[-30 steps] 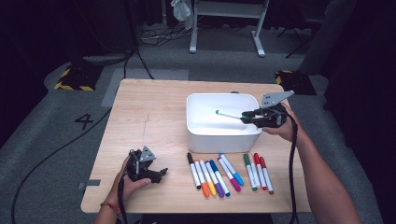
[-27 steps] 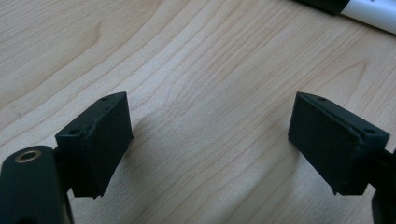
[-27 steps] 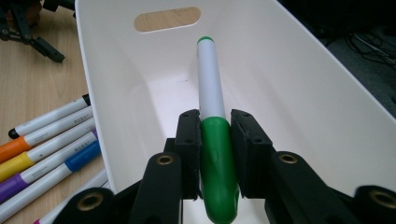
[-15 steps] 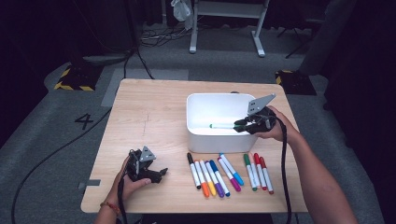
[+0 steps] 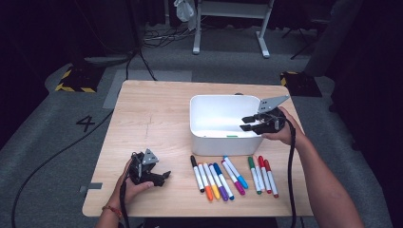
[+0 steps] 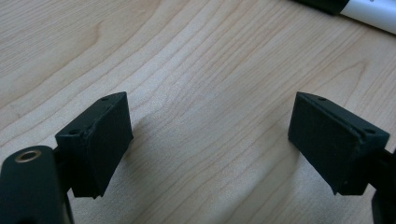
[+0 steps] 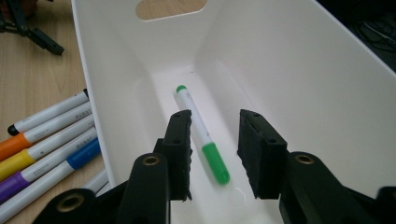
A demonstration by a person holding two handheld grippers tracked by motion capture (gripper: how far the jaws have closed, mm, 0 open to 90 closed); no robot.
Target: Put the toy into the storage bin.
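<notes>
One readable sign shows in the high view: a large digit "4" [image 5: 86, 122] marked in dark strokes on the grey floor [image 5: 57, 142], off the left edge of the bench [image 5: 152, 118], near its far left corner. Farther back on that floor lies a patch of yellow-and-black hazard striping [image 5: 71, 87], a warning pattern with no words on it. The markers [image 5: 228, 175] along the near edge of the bench have white barrels, but any print on them is too small to make out, and in the two gripper views the barrels that show carry no legible lettering.
</notes>
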